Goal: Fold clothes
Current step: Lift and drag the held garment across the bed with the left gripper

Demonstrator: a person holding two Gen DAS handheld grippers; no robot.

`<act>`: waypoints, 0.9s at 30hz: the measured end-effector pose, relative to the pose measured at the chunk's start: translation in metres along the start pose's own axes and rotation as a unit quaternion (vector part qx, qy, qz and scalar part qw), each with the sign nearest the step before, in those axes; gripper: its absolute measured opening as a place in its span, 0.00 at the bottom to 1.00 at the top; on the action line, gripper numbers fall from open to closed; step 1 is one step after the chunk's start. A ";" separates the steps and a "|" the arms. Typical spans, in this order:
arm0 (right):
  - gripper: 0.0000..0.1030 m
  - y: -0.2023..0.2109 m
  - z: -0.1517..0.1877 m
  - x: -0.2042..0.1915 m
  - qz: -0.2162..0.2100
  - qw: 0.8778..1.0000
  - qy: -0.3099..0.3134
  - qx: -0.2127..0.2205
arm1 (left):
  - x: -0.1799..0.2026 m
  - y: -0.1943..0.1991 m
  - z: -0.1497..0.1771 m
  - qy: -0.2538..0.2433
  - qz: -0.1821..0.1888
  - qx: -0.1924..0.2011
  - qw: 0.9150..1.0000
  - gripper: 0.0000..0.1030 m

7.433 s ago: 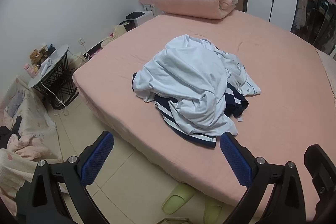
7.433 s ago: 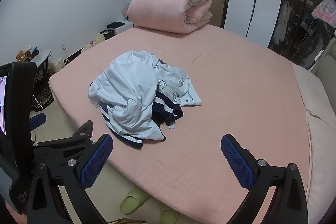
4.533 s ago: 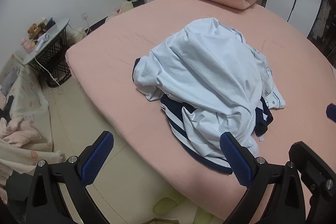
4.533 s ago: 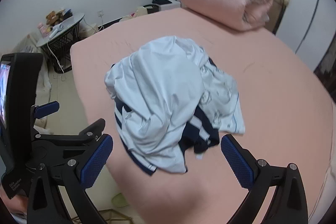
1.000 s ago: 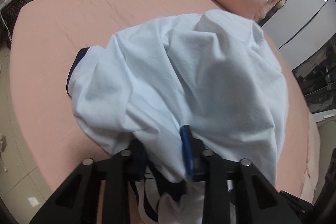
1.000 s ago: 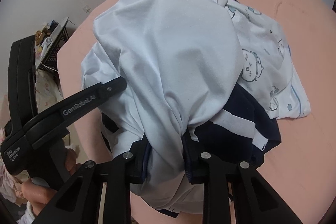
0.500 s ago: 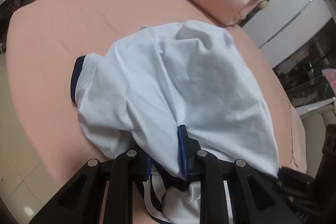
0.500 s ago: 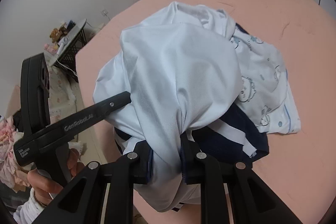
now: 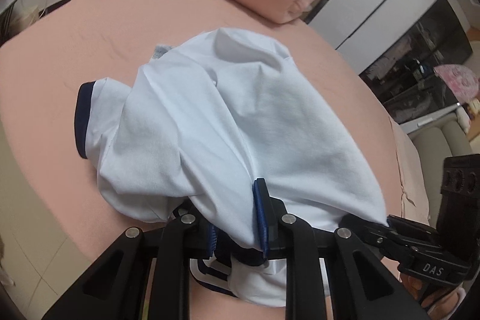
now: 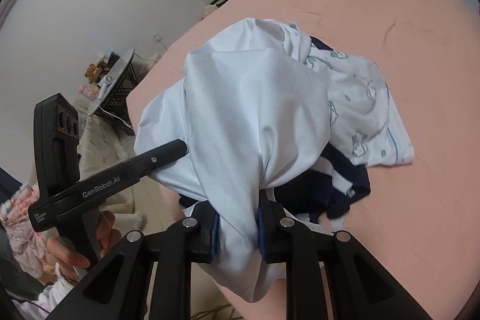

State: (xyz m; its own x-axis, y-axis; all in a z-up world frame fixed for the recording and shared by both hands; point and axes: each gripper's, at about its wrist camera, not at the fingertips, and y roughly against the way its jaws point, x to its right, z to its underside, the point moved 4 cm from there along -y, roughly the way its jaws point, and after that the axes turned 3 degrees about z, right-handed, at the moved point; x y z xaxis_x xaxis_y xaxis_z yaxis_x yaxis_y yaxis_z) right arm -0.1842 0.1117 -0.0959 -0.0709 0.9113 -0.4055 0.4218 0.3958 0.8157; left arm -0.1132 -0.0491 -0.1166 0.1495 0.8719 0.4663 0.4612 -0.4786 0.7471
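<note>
White shirt point(image 9: 240, 116), bunched near the bed's point(image 9: 90, 20) front edge, is clamped by left gripper point(image 9: 237, 227) and right gripper point(image 10: 237, 227), likely for lifting off the clothes pile.

White shirt point(image 9: 228, 122) pinched in left tool point(image 9: 237, 227) above pink bed point(image 9: 90, 29).

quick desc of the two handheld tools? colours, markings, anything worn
Both tools are matte black plastic: forked linkage arms with silver pivot rivets and blue ribbed pads on the fingers. The left tool carries white "GenRobot.AI" lettering on its side; the right tool shows white "DAS". A light sleeve cuff shows at the left wrist.
</note>
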 end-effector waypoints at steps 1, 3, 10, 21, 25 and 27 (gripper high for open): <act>0.18 0.001 0.002 0.001 -0.001 1.000 -0.002 0.000 | 0.005 0.001 0.000 -0.009 0.001 0.001 1.000 0.18; 0.18 0.013 0.004 0.006 -0.007 1.000 -0.010 0.011 | 0.014 0.003 -0.001 -0.023 0.006 0.003 1.000 0.18; 0.18 0.052 0.010 0.020 -0.033 0.998 -0.035 0.048 | 0.042 0.006 -0.002 -0.050 0.033 0.001 0.998 0.18; 0.18 0.070 0.039 0.049 -0.041 0.995 -0.071 0.063 | 0.080 -0.032 0.021 -0.093 0.031 -0.036 0.995 0.11; 0.17 0.076 0.051 0.062 -0.043 0.993 -0.087 0.068 | 0.098 -0.039 0.036 -0.111 0.048 -0.054 0.991 0.11; 0.17 0.084 0.058 0.072 -0.048 0.991 -0.103 0.077 | 0.106 -0.043 0.041 -0.118 0.054 -0.062 0.990 0.11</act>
State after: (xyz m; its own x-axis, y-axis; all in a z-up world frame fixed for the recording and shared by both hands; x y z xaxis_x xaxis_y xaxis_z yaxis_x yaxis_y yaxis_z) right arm -0.1012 0.2036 -0.0808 0.0619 0.8217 -0.5665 0.5567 0.4427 0.7029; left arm -0.0815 0.0685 -0.1189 0.3980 0.8082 0.4341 0.3232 -0.5664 0.7581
